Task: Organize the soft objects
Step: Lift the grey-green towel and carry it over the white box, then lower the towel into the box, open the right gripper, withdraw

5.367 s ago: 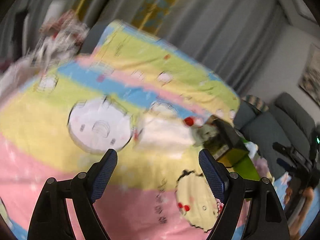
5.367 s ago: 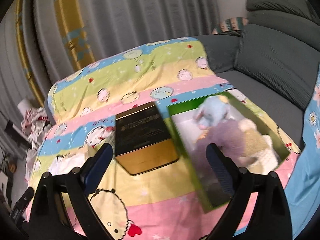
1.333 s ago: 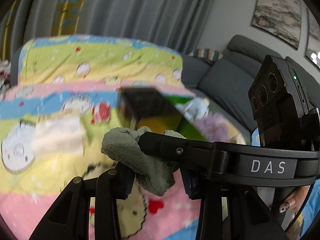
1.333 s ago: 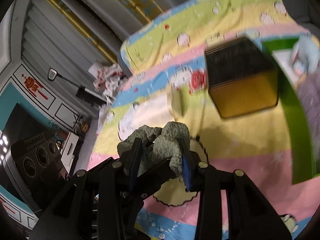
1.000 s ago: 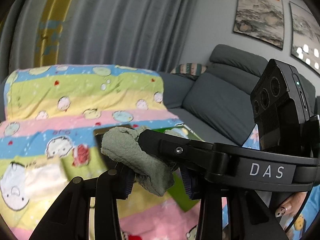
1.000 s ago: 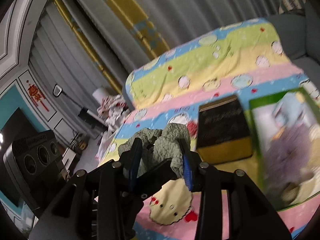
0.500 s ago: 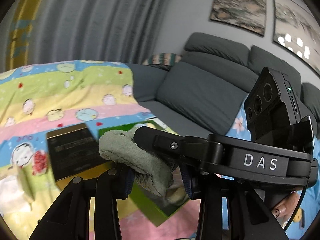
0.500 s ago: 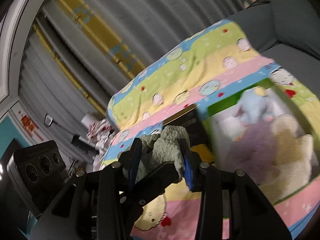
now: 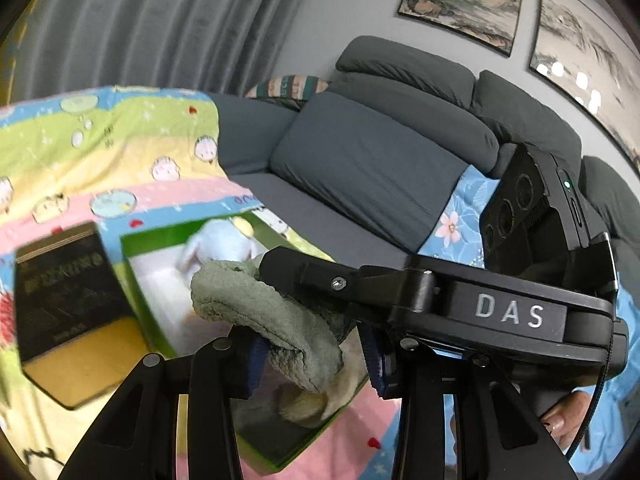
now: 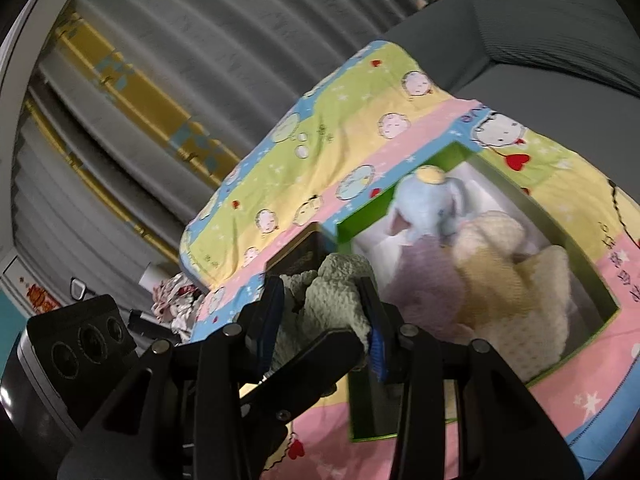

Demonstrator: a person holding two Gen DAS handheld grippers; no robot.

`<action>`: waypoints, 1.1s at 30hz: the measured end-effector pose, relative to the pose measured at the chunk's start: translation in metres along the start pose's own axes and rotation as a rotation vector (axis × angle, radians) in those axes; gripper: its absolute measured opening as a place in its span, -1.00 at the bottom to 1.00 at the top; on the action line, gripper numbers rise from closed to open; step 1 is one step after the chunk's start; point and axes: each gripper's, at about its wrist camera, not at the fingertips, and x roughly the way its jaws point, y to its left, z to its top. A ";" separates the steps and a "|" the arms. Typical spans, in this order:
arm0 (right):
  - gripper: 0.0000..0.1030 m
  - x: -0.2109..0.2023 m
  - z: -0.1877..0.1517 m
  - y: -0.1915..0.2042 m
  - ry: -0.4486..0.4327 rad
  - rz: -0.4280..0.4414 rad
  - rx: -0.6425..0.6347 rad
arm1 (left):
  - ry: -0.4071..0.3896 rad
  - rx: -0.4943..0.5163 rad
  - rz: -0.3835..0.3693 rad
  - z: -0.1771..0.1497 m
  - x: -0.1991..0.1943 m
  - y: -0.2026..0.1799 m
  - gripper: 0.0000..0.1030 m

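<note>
With three toys already in the green box [image 10: 592, 248], both the left gripper [image 9: 312, 356] and right gripper [image 10: 326, 320] clamp the green cloth [image 10: 336, 284], not yet boxed.

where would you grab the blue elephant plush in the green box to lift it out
Grip the blue elephant plush by its rounded head, coming from above through the green box opening. It lies at the far end, head exposed, body partly under the purple plush.

Dim indoor light, motion blur (fisheye-warped edges)
</note>
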 end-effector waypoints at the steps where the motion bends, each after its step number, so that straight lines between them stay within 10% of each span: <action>1: -0.25 0.001 0.001 -0.004 0.001 -0.004 0.014 | 0.006 -0.007 -0.003 -0.001 0.003 0.000 -0.22; 19: -0.29 0.014 0.001 -0.042 0.014 -0.358 0.072 | 0.141 -0.068 0.098 -0.018 0.045 0.015 -0.22; 33: -0.30 0.023 0.002 -0.054 0.048 -0.432 0.082 | 0.261 -0.072 0.178 -0.021 0.077 0.021 -0.21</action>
